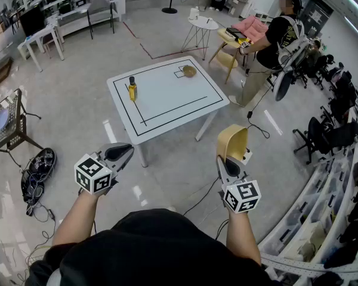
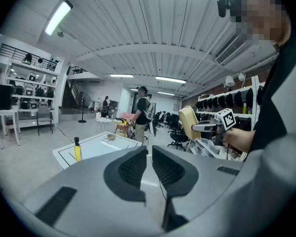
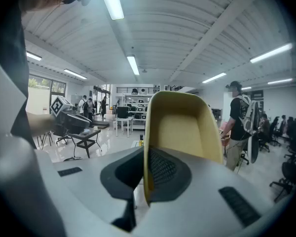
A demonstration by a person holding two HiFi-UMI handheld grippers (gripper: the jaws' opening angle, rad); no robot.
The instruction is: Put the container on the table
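Note:
My right gripper [image 1: 225, 161] is shut on the rim of a pale yellow container [image 1: 233, 143], held in the air to the right of the white table [image 1: 167, 109]. In the right gripper view the container [image 3: 183, 127] stands upright with its open side toward the camera, its wall pinched between the jaws [image 3: 144, 174]. My left gripper [image 1: 120, 154] hangs near the table's front corner with nothing in it. In the left gripper view its pads [image 2: 133, 166] are nearly together, a thin slit between them.
On the table stand a yellow bottle [image 1: 132, 89] at the left and a small bowl [image 1: 189, 71] at the back. A person [image 1: 273, 46] stands beyond the table by a yellow chair [image 1: 228, 53]. Cables [image 1: 34, 180] lie on the floor left; shelving [image 1: 322, 207] runs right.

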